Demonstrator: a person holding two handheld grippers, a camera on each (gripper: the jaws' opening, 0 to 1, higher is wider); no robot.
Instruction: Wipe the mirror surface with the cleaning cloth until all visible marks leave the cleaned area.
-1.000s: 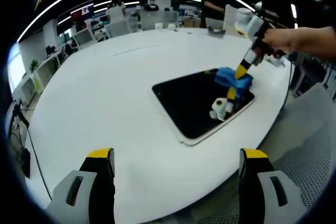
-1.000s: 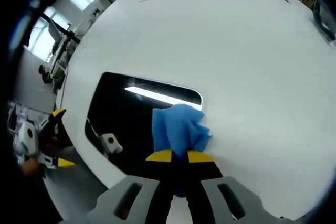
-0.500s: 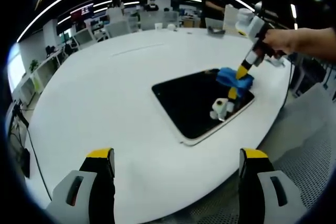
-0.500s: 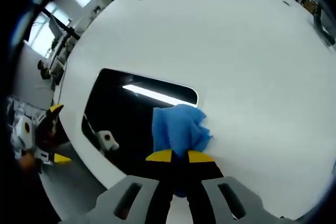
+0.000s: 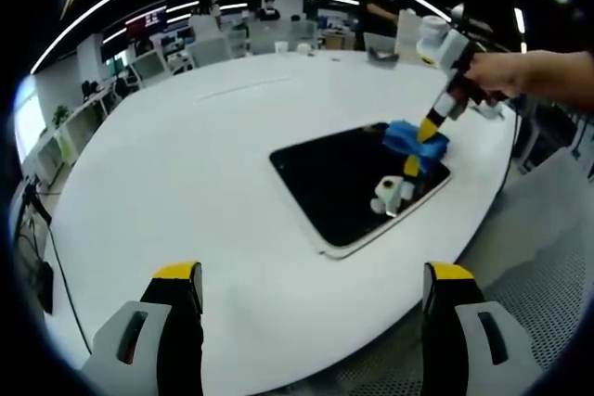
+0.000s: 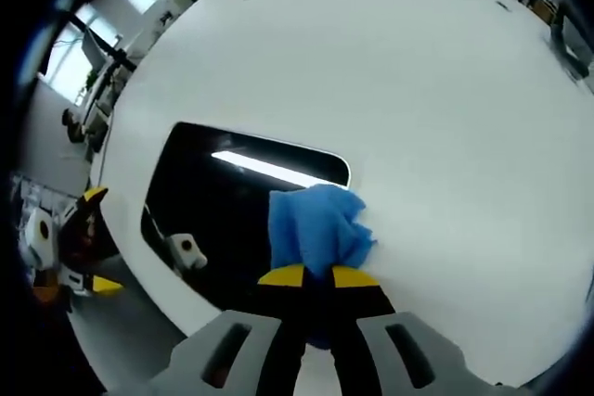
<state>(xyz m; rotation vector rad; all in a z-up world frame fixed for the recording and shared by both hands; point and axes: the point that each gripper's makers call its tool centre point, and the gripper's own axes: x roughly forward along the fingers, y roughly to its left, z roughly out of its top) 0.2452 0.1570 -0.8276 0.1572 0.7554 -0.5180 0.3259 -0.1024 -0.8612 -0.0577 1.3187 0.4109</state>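
In the right gripper view, the right gripper [image 6: 316, 277] is rising from the bottom edge with its yellow-tipped jaws pressed together on a bunched blue cloth [image 6: 316, 231], pinching it at its near end. The cloth is crumpled into soft folds and is resting on the near right corner of the mirror [image 6: 223, 210], overlapping the mirror's pale rim and touching the white table [image 6: 418, 90] just beside it. The mirror is a dark rectangle with rounded corners lying flat on the table; its glass is looking almost black and is reflecting a bright strip of ceiling light along its far edge. At its left side the left gripper [image 6: 56, 252] is showing beyond the table edge. In the left gripper view, the left gripper [image 5: 314, 299] is hovering over the near table edge with its two jaws spread wide apart, holding nothing. Farther out, the mirror [image 5: 343, 183] is lying near the table's [image 5: 186, 155] right edge, and the right gripper [image 5: 432, 125], held by a hand [image 5: 501, 71], is pressing the cloth [image 5: 416, 141] down onto the mirror's far right corner. Desks and ceiling lights are filling the office beyond.
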